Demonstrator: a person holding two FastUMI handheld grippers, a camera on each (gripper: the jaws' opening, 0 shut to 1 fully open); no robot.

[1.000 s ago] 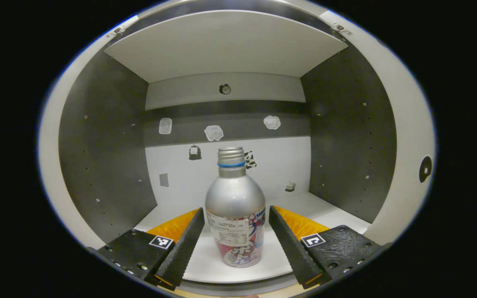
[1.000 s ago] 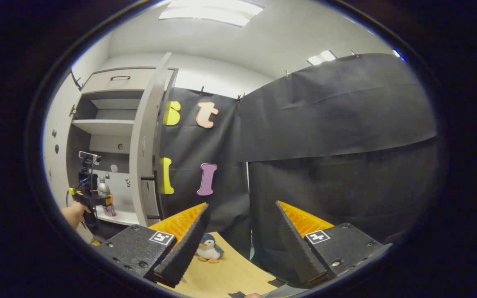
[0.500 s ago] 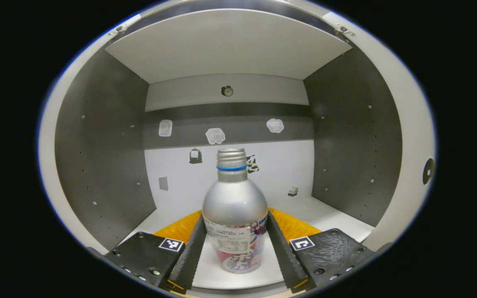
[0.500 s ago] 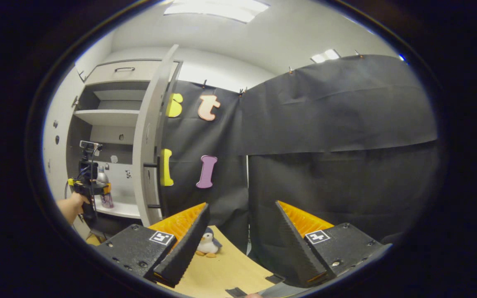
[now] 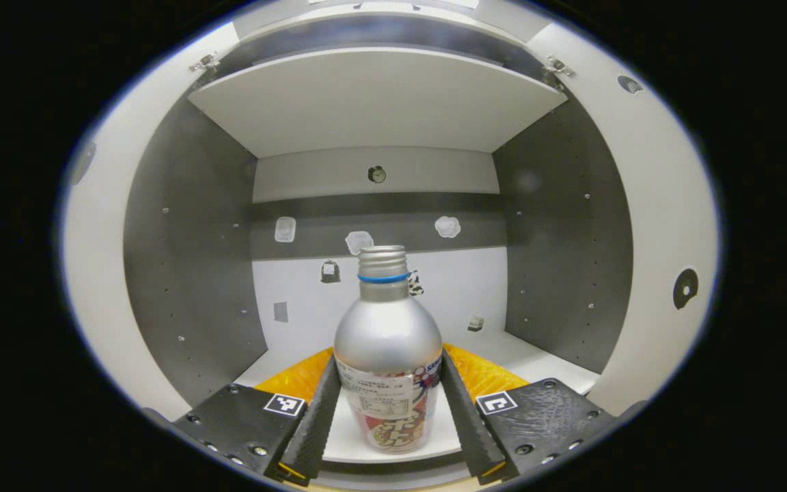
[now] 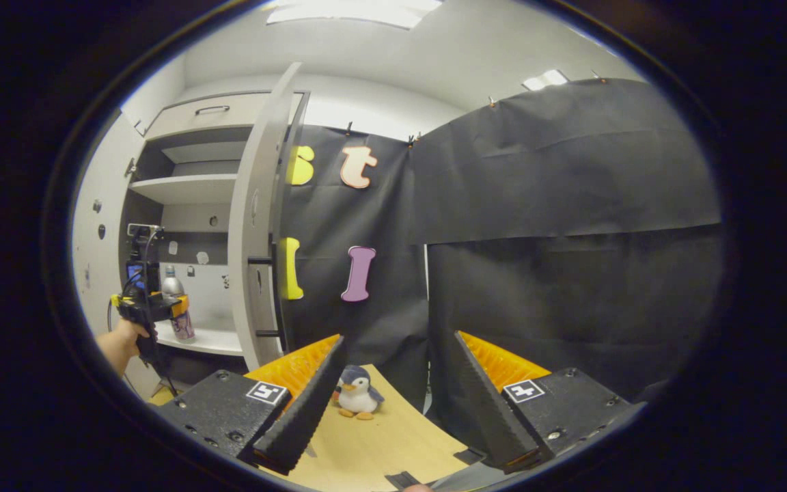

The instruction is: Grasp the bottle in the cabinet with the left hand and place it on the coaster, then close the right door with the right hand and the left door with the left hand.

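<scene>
Left fingers clamped on bottle; right door open

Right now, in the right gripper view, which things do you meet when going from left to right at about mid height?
Hand holding the left gripper → silver metal bottle on the cabinet's white lower shelf → open grey right cabinet door → small black-and-white plush penguin on the wooden table.
</scene>
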